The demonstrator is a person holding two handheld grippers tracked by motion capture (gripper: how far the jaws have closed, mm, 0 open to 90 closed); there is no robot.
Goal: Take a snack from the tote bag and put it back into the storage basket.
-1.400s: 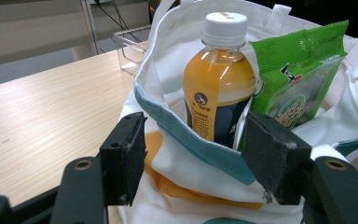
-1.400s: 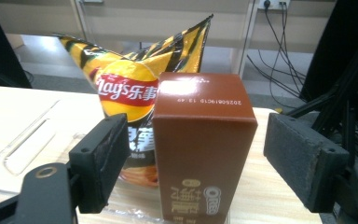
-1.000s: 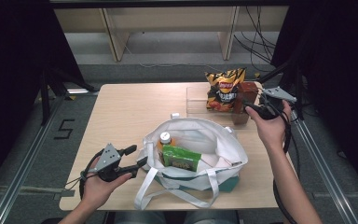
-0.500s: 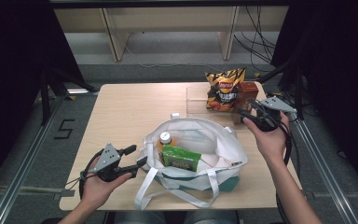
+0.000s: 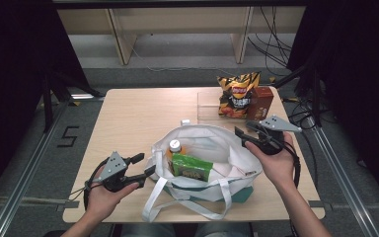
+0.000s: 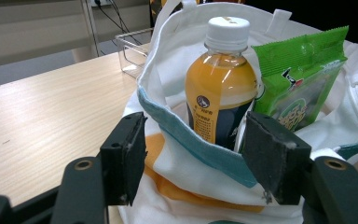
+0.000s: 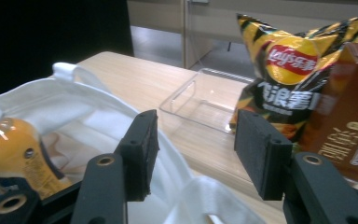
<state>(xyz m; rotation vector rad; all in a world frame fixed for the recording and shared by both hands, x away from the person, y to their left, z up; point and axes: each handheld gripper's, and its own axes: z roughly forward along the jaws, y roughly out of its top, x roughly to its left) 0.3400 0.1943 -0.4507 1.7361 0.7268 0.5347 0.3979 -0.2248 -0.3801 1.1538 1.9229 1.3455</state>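
- High view: the white tote bag sits at the near middle of the table, mouth open; an orange juice bottle and a green snack packet stand inside it
- Left gripper at the bag's left rim; in the left gripper view its fingers straddle the rim's edge, released, pads apart from the cloth
- Right gripper over the bag's right rim; its fingers have just been closing, nothing between them, still apart
- Far right: a chip bag and a brown carton beside a clear tray; bare tabletop lies open to the left
- Grey floor and wooden shelving beyond
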